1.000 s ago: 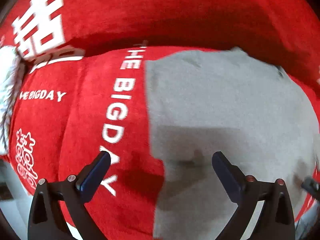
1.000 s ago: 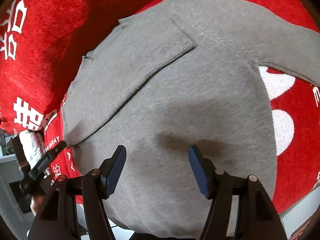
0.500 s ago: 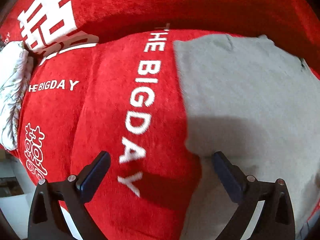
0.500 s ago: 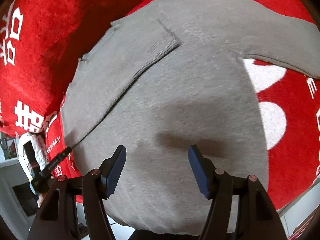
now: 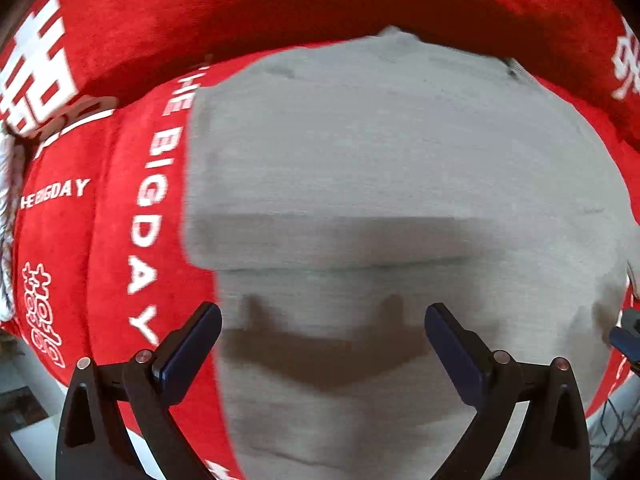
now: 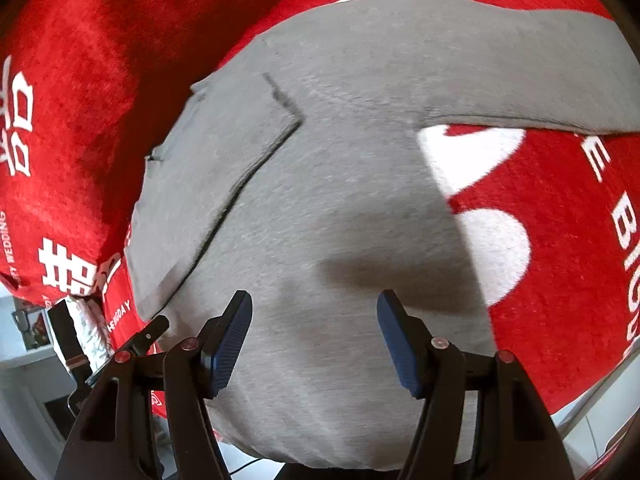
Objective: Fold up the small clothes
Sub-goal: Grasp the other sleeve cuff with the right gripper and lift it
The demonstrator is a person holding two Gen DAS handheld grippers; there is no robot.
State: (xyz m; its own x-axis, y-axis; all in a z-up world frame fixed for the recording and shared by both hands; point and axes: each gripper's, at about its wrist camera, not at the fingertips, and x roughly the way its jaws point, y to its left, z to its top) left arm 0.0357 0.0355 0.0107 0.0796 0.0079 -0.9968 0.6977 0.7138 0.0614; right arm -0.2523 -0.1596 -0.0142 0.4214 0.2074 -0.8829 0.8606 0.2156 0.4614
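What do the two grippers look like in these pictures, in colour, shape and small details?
The left gripper and the right gripper look alike: each has two black, angular plastic arms that end in flat dark blue fingers. The blue faces on the right one show fine ribs. Small round silver pins with a reddish tint sit at the joints. No cables or sleeves show.

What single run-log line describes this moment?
left gripper: open, empty | right gripper: open, empty | grey sweater: one sleeve folded in | red blanket
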